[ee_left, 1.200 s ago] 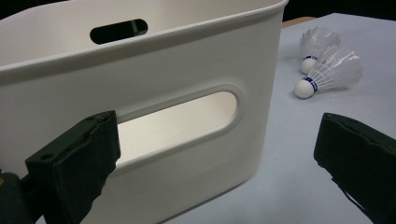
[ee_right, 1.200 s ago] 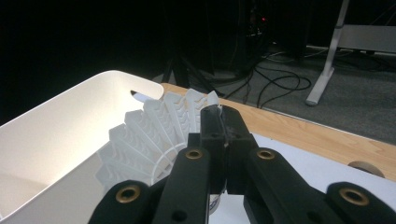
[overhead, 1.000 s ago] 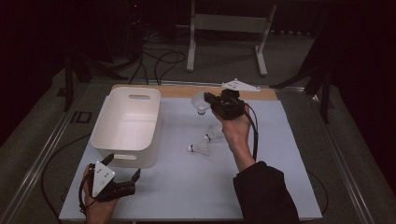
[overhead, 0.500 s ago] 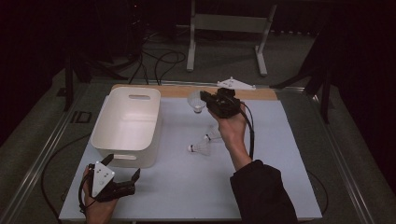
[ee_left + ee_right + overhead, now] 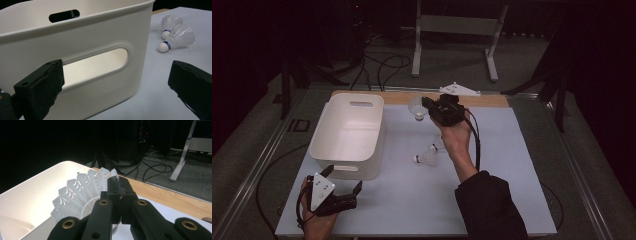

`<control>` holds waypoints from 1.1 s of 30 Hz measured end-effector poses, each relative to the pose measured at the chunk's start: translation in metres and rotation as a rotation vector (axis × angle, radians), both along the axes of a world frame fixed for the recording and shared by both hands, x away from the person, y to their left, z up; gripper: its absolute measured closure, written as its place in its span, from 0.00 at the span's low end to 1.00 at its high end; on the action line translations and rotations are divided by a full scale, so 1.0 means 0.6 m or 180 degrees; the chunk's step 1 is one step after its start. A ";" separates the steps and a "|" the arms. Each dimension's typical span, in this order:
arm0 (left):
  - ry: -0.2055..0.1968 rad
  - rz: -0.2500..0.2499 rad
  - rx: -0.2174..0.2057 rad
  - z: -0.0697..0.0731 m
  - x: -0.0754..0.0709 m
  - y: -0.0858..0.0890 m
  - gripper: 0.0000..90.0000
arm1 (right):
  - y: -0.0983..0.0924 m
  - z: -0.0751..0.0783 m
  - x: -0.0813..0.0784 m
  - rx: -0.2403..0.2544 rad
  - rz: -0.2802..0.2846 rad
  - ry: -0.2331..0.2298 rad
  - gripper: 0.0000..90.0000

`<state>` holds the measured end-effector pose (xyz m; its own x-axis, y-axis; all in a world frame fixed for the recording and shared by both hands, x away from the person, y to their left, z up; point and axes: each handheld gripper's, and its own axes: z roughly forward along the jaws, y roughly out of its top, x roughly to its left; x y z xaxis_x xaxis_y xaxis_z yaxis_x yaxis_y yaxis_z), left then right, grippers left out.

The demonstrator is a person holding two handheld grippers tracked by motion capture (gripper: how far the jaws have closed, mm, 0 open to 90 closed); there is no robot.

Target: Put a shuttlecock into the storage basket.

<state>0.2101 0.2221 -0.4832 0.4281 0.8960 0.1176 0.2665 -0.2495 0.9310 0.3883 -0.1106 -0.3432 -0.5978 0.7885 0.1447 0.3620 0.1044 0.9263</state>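
- Nearest the person, the left gripper (image 5: 343,195) rests low on the tabletop (image 5: 412,200) at the near-left corner, its jaws spread wide with nothing between them; in the left gripper view they frame the near wall of the white bin (image 5: 347,132) and its slot handle.
- Just past that gripper stands the bin itself, upright and apparently empty (its floor looks bare in the high view), with its long axis running away from the person.
- Further out, near the middle of the tabletop, lie two loose shuttlecocks (image 5: 426,158) side by side on their flanks, white skirts and white cork tips with a blue band, close beside the right forearm (image 5: 464,150).
- Beyond them the right gripper (image 5: 428,106) is raised over the far part of the tabletop, jaws pressed together on the feather skirt of a held shuttlecock (image 5: 416,107) (cork hanging downward in the high view, the ribbed white skirt fanning to the left of the jaws in the right gripper view).
- The relation that matters: the bin's open mouth lies just to the left of the held shuttlecock and a little nearer the person, so a short carry leftward would probably bring it over the rim; the right hand is the one placed for this.
- Farthest off, a wooden strip (image 5: 492,100) edges the tabletop, with a grey plate (image 5: 459,90) on it.
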 end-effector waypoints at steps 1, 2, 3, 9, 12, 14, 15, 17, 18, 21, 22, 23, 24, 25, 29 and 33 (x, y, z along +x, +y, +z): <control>0.0001 -0.0001 0.0000 0.000 0.000 0.000 0.01 | 0.002 0.000 0.000 0.0005 0.0001 0.0005 1.00; 0.0004 -0.0006 -0.0001 0.000 0.000 0.000 0.01 | 0.003 0.000 0.001 0.0001 -0.0001 0.0007 1.00; 0.0007 -0.0010 0.0000 0.000 0.000 0.000 0.02 | 0.004 -0.001 0.001 -0.0004 0.0005 -0.0001 1.00; -0.0002 -0.0013 0.0005 0.000 -0.001 0.000 0.02 | 0.013 -0.001 0.002 0.0004 0.0018 -0.0003 1.00; -0.0007 -0.0013 0.0009 0.000 -0.001 0.000 0.02 | 0.016 -0.002 0.003 0.0003 0.0022 -0.0014 1.00; -0.0009 -0.0015 0.0014 0.000 -0.001 0.000 0.02 | 0.018 -0.002 0.004 0.0006 0.0029 -0.0011 1.00; -0.0011 -0.0016 0.0021 0.000 -0.001 0.000 0.02 | 0.020 -0.003 0.004 0.0014 0.0030 -0.0008 1.00; -0.0009 -0.0018 0.0027 0.000 -0.001 -0.001 0.02 | 0.023 -0.003 0.004 0.0010 0.0028 -0.0016 1.00; -0.0009 -0.0018 0.0027 0.000 -0.001 -0.001 0.02 | 0.023 -0.003 0.004 0.0010 0.0028 -0.0016 1.00; -0.0009 -0.0015 0.0038 0.000 -0.001 -0.002 0.02 | 0.027 -0.005 0.004 0.0018 0.0046 -0.0023 1.00; -0.0009 -0.0015 0.0037 0.000 -0.001 -0.002 0.02 | 0.028 -0.005 0.005 0.0022 0.0050 -0.0026 1.00; -0.0010 -0.0014 0.0038 0.000 -0.001 -0.002 0.02 | 0.029 -0.006 0.005 0.0018 0.0054 -0.0029 1.00; -0.0010 -0.0014 0.0038 0.000 -0.001 -0.002 0.02 | 0.029 -0.006 0.005 0.0018 0.0054 -0.0029 1.00; -0.0012 -0.0012 0.0035 0.000 -0.001 -0.002 0.02 | 0.031 -0.007 0.005 0.0013 0.0056 -0.0025 1.00; -0.0011 -0.0008 0.0037 0.000 -0.001 -0.002 0.02 | 0.040 -0.009 0.005 -0.0018 0.0084 -0.0044 1.00; -0.0012 -0.0006 0.0039 0.000 -0.001 -0.002 0.02 | 0.045 -0.009 0.006 0.0033 0.0104 -0.0019 1.00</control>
